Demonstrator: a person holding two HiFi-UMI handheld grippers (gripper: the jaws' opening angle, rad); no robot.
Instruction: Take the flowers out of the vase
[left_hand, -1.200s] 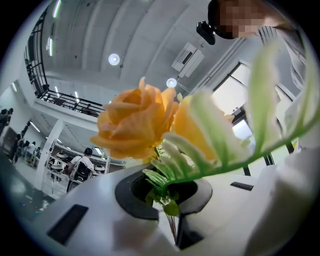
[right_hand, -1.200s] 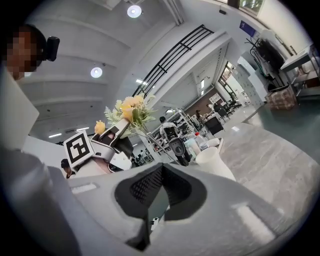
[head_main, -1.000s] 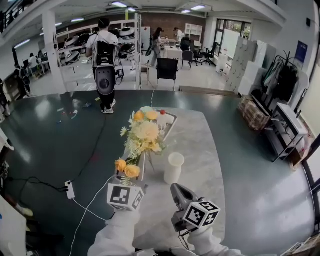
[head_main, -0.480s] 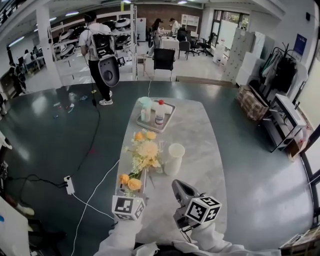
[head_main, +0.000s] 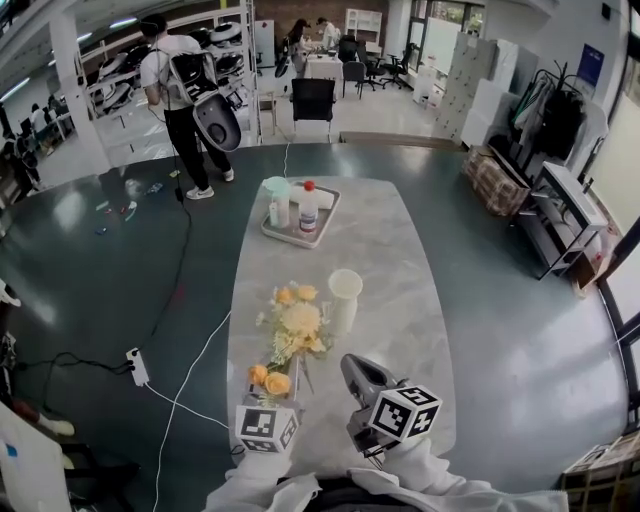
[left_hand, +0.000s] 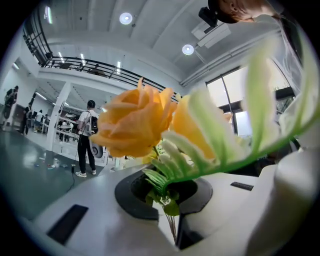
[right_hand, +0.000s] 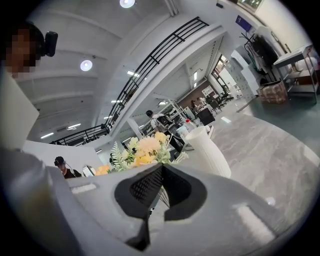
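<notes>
Left gripper (left_hand: 171, 220): jaws clenched on the flowers (left_hand: 135, 125) by their stems. The blooms fan out toward 12 o'clock, low over the tabletop (head_main: 400, 300).
Right gripper (right_hand: 161, 197): jaws pressed together, apparently empty.
Vase (head_main: 343, 298): upright and empty, at 1 o'clock of the blooms.
Judged step: laying the flowers down. Next move: rest the stems, then release.

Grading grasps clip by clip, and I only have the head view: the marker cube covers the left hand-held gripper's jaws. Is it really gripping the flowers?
Observer: Yes. The left gripper view shows the left hand-held gripper closed on the flowers at their thin green stems.
Operator: And the right one, holding anything?
Observer: No. The right gripper view shows the right hand-held gripper with jaws together and nothing clamped between them.
</notes>
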